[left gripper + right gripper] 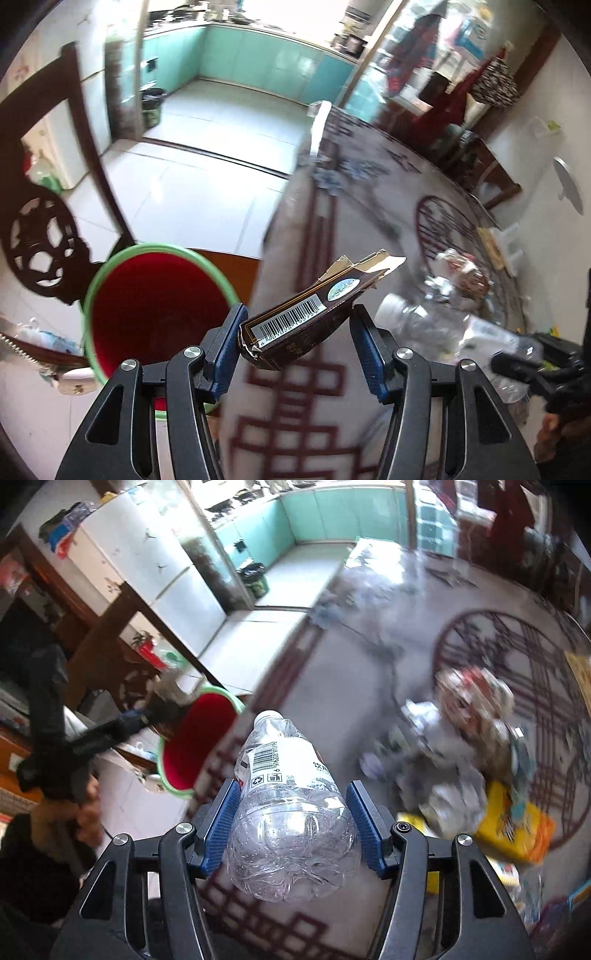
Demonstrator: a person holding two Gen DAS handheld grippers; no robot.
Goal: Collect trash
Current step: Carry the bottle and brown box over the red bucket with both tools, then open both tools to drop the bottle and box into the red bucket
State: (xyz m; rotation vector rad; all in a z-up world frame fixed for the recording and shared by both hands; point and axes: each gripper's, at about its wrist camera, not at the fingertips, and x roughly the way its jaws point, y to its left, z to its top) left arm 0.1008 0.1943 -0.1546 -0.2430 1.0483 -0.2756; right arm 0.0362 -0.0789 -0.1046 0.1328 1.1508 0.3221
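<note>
The left gripper (295,332) is clamped on a torn dark carton (306,321) above the table's (295,398) patterned edge, and the right gripper (291,812) grips a clear plastic bottle (291,805) just over that same cloth. Off the table's edge stands the red bin (155,306) with a green rim. Farther in on the table lies a blurred heap of wrappers (469,738).

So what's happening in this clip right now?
A person is clearing trash from a patterned table, with a hand-held gripper in each hand. The left hand-held gripper grips a crushed dark brown carton with a barcode near the red bucket with a green rim. The right hand-held gripper grips a clear empty plastic bottle. A pile of crumpled wrappers lies on the table.
</note>
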